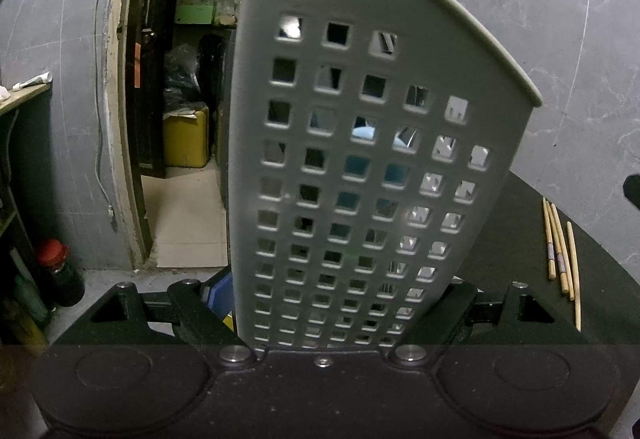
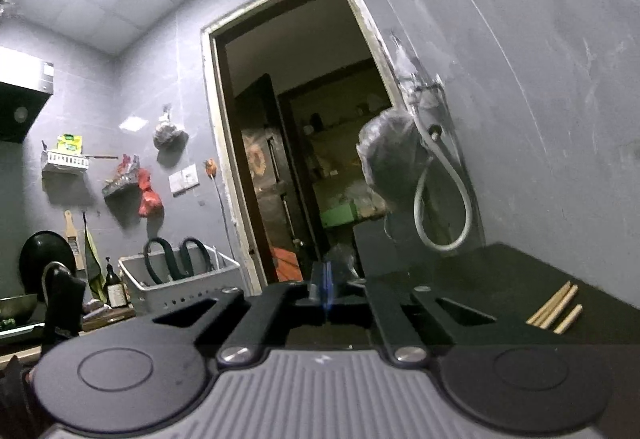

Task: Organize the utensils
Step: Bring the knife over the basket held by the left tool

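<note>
- Basket (image 1: 360, 159) fills frame centre, gripped between left gripper (image 1: 324, 319) jaws, rim upper right.
- Chopsticks (image 1: 562, 251) lie lower right on dark counter (image 1: 600, 299), clear of basket.
- Right gripper (image 2: 326, 287) jaws closed, empty; open counter right.

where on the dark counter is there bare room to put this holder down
The dark counter is bare between the grey perforated plastic utensil holder in the left gripper and the pale wooden chopsticks lying to the right. In the right wrist view, bare counter also runs from the chopsticks back toward the grey wall. The chopsticks' own strip is the crowded part.
</note>
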A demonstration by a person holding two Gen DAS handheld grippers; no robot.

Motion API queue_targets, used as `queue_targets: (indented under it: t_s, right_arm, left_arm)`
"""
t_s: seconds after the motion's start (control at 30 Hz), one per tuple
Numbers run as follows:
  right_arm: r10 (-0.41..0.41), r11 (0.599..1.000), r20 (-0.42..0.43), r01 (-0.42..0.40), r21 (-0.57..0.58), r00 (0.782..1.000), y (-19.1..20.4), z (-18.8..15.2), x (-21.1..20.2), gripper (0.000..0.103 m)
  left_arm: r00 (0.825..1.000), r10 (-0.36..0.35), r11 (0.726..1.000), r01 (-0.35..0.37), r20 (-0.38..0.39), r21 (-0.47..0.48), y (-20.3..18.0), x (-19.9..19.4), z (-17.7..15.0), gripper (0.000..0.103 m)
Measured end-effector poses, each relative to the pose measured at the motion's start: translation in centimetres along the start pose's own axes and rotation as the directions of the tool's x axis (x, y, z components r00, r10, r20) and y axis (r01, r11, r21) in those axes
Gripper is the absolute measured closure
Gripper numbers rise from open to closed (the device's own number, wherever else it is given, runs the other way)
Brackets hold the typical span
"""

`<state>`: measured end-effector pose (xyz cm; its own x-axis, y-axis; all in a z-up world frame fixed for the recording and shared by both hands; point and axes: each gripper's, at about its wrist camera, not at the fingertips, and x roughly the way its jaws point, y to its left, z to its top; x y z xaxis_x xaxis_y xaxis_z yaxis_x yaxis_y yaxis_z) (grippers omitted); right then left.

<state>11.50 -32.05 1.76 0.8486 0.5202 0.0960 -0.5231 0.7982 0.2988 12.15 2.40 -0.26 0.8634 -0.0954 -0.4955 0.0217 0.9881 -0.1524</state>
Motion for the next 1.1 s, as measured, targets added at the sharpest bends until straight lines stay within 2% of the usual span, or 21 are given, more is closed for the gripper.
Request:
queue_targets:
  t_s: [0.1,0.2,0.27,0.43,0.57,0.7,0.77,0.83,0.9,1.03,1.1]
  right_arm:
    - [-0.01,1.0,-0.066,0.012,0.026,0.998,-0.5,-0.3,0.2,0.095]
    - [-0.008,0.999,-0.176,0.014,0.029,0.984,-0.7,-0.8,0.2,0.064]
    - [-0.014,1.0,-0.23,0.018,0.015,0.973,-0.7,-1.2,-0.2,0.063]
    - [-0.04,0.998,-0.28,0.052,0.038,0.959,-0.8,-3.1,-3.0,0.053]
    - [-0.038,0.999,-0.32,0.048,0.021,0.947,-0.2,-4.8,-4.3,0.053]
    - [-0.038,0.998,-0.312,0.021,-0.057,0.949,0.9,-5.7,-5.0,0.053]
    - [-0.046,0.991,-0.311,0.004,-0.136,0.949,1.8,-6.2,-5.1,0.058]
    - [-0.081,0.97,-0.302,0.005,-0.244,0.95,2.8,-6.6,-4.9,0.079]
    - [-0.079,0.972,-0.304,0.007,-0.233,0.949,2.9,-6.6,-4.8,0.082]
    - [-0.116,0.953,-0.303,0.02,-0.304,0.946,3.8,-6.5,-4.4,0.086]
    - [-0.151,0.915,-0.294,0.021,-0.403,0.944,4.7,-6.6,-4.0,0.088]
  left_arm:
    - [1.0,-0.001,1.0,0.001,0.0,0.001,0.0,0.0,0.0,0.019]
    - [1.0,-0.004,1.0,0.004,0.001,-0.002,0.1,0.0,0.0,0.019]
    - [1.0,-0.004,1.0,0.004,0.001,-0.001,0.1,0.0,0.0,0.019]
    - [1.0,-0.003,1.0,0.003,-0.001,0.002,0.1,0.0,0.0,0.019]
    - [1.0,0.001,1.0,-0.001,-0.004,0.01,0.0,0.1,0.0,0.019]
    - [1.0,0.005,1.0,-0.005,-0.004,0.011,-0.1,0.1,0.0,0.019]
    - [1.0,0.006,1.0,-0.006,-0.004,0.011,-0.2,0.1,0.0,0.019]
    - [1.0,0.007,1.0,-0.006,-0.004,0.011,-0.2,0.1,0.0,0.019]
    - [1.0,0.008,1.0,-0.008,-0.004,0.012,-0.3,0.0,0.0,0.019]
    - [1.0,0.006,1.0,-0.006,-0.004,0.01,-0.3,0.0,0.0,0.019]
    - [1.0,0.006,1.0,-0.006,-0.003,0.01,-0.3,0.0,0.0,0.019]
